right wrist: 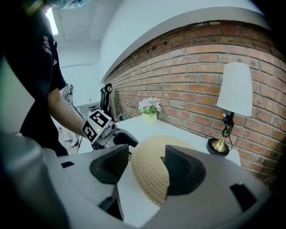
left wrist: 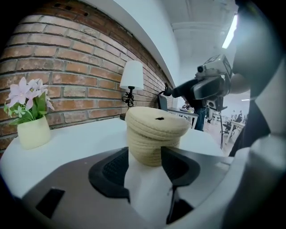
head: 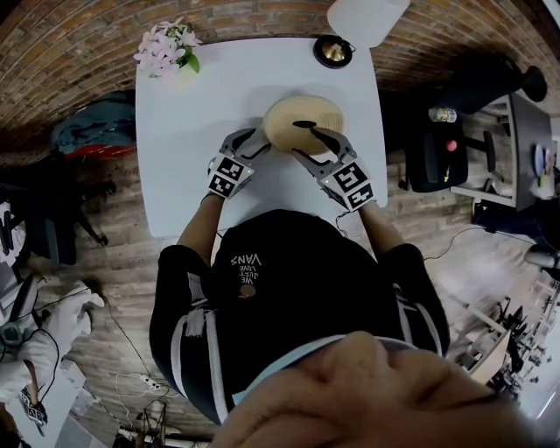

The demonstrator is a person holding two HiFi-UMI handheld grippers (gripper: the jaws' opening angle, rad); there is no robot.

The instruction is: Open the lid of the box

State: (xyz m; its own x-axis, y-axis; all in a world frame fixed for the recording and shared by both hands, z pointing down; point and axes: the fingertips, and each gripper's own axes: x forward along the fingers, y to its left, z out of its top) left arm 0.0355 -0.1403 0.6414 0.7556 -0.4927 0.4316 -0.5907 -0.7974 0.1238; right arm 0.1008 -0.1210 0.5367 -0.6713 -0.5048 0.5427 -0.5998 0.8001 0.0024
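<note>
Jaws spread on both: left gripper [head: 255, 140] at 8 o'clock of the box [left wrist: 145, 150], flanking its body, right gripper [head: 317, 142] at 4 o'clock astride the lid [head: 302, 112] rim, mid-table [head: 184, 114]; step, judged: pre-grasp, lid on; next: pinch, steady, lift.

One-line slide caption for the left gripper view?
Open left gripper frames lidded woven box on white table.

A white table [head: 179, 184] stands against a red brick wall [head: 262, 13] on a wood-plank floor [head: 118, 223], with a white-shaded lamp [head: 366, 17] and potted pink flowers [head: 166, 48] at its far edge and a black chair [head: 437, 156] beside it.
</note>
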